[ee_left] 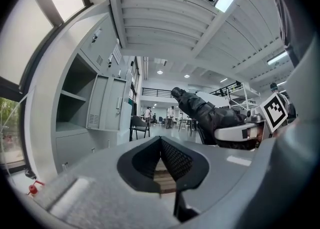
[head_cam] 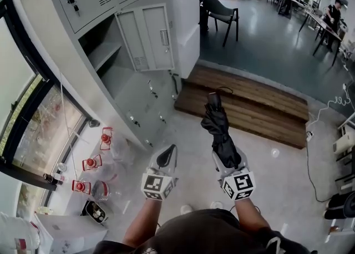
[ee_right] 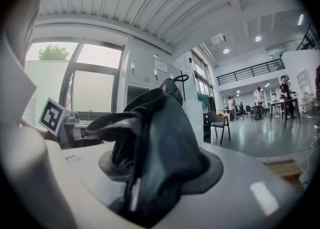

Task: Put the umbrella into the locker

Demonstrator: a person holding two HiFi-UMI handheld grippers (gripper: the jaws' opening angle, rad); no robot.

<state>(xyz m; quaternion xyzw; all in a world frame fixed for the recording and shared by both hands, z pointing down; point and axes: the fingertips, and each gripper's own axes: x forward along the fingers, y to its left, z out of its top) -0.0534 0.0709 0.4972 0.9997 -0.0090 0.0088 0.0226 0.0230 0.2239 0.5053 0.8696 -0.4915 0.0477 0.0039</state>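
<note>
A black folded umbrella (head_cam: 218, 128) sticks forward out of my right gripper (head_cam: 227, 161), whose jaws are shut on its lower part. In the right gripper view the umbrella (ee_right: 155, 133) fills the gap between the jaws of the right gripper (ee_right: 150, 178). Beside it, my left gripper (head_cam: 166, 157) is shut with nothing in it; its pads (ee_left: 172, 158) meet in a V. From the left gripper view the umbrella (ee_left: 207, 114) shows at the right. The grey locker's open compartment (head_cam: 105, 53) lies ahead to the left, its door (head_cam: 148, 36) swung out.
A low wooden platform (head_cam: 249, 106) lies ahead on the right. A dark chair (head_cam: 222, 13) stands beyond the lockers. Red objects (head_cam: 91, 163) sit on the floor by the window at left. A cable (head_cam: 312, 158) runs along the floor at right. People stand at tables far back.
</note>
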